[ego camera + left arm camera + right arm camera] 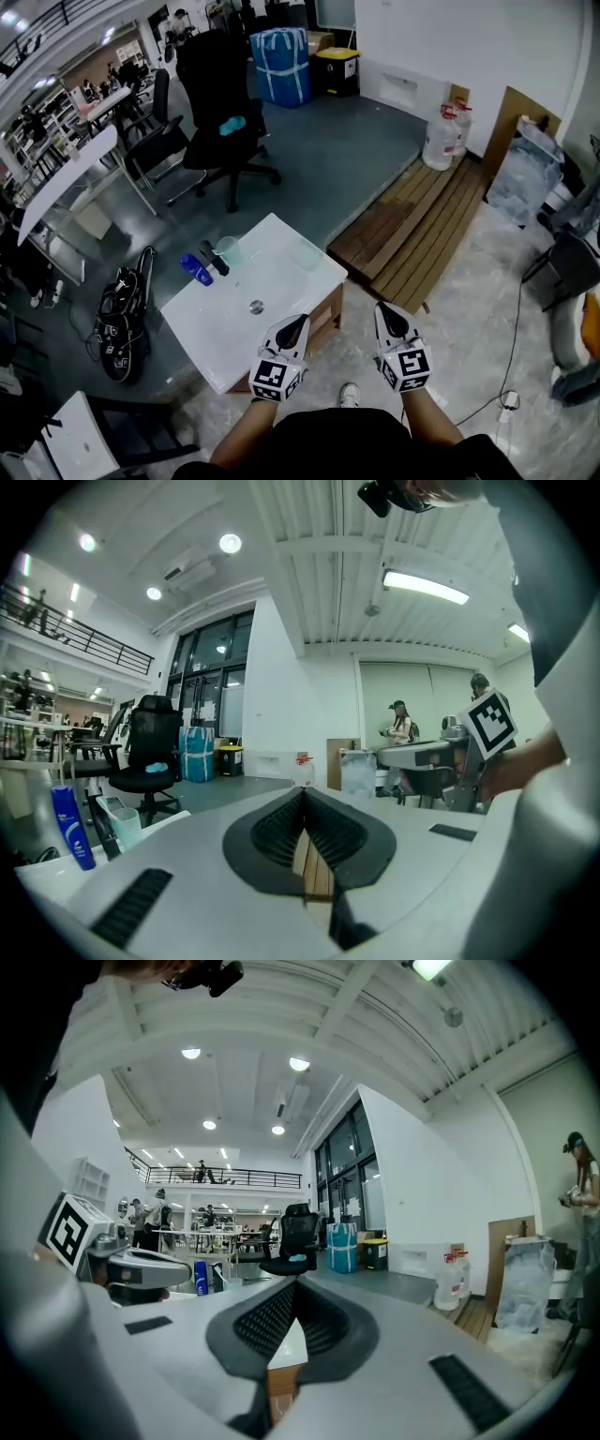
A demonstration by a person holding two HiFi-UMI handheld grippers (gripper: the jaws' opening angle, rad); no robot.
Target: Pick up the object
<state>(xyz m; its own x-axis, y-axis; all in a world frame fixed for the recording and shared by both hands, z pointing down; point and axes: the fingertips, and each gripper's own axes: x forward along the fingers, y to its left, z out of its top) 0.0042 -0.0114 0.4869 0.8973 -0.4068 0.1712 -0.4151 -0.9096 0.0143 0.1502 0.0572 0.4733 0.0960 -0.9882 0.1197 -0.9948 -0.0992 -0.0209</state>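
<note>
Left tongs (pixel 298 325) at lower middle of the head view, shut tip to tip, empty, right at the near edge of the white table (pixel 291 281). Right tongs (pixel 387 312) just to their right, likewise pressed together with nothing between, beyond the table's right corner and above the pale floor. Both pointed toward the top of the frame, marker cubes nearest the person's forearms. Near the table's middle, a round drain (pixel 256 307). At its upper left corner, well apart from both tongs, a blue bottle (pixel 196 270) standing upright, a dark tube (pixel 215 258) just beside it, and a clear cup (pixel 228 248) next to that. Cannot tell which of the three counts as the object to pick up. Right of the table, a slatted wooden platform (pixel 412 230), with a water jug (pixel 442 136) near its far end. Higher in the frame, a black office chair (pixel 220 103). At left on the floor, a black bag (pixel 122 314).
</note>
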